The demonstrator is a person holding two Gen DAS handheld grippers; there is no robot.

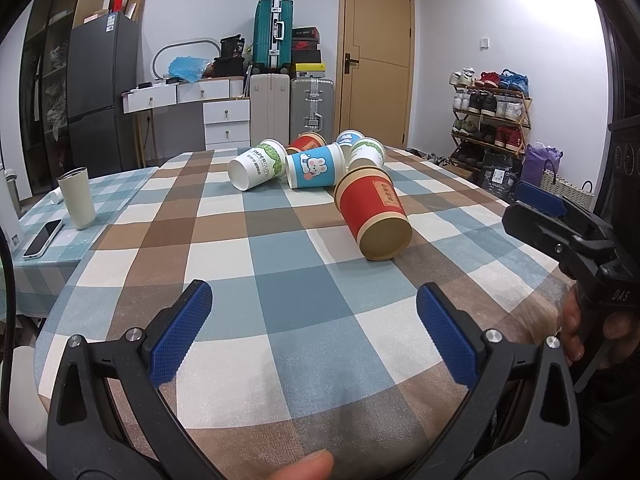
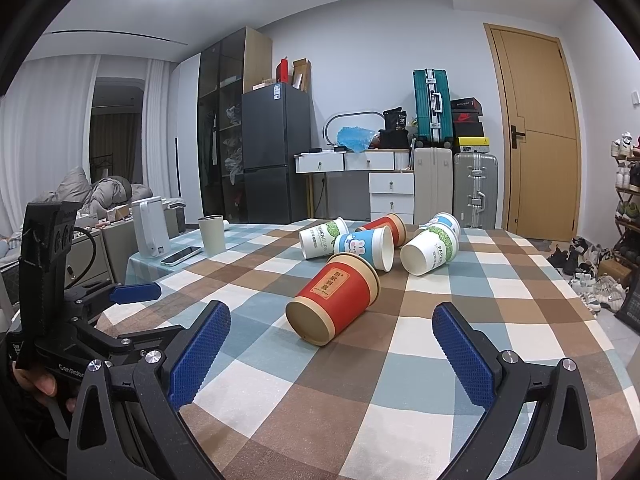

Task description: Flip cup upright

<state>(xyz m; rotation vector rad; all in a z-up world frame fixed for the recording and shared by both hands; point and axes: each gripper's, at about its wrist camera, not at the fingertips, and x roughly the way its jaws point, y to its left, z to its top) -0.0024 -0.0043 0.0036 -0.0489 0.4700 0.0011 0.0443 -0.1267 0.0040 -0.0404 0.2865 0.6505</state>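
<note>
Several paper cups lie on their sides on the checked tablecloth [image 1: 288, 300]. The nearest is a red cup [image 1: 374, 212] with its base toward me; it also shows in the right wrist view [image 2: 338, 296]. Behind it lie a blue rabbit cup [image 1: 316, 166], a white and green cup [image 1: 258, 166], another white and green cup [image 1: 368, 152] and a second red cup [image 1: 308, 143]. My left gripper [image 1: 314, 300] is open and empty, short of the red cup. My right gripper [image 2: 332, 324] is open and empty, its jaws on either side of the red cup's base, apart from it.
A cream tumbler [image 1: 78, 198] stands upright at the left beside a phone [image 1: 42, 238]. A white kettle [image 2: 150, 228] stands further left. The right gripper shows at the right edge of the left wrist view [image 1: 560, 216]. Suitcases, a fridge and a shoe rack stand behind the table.
</note>
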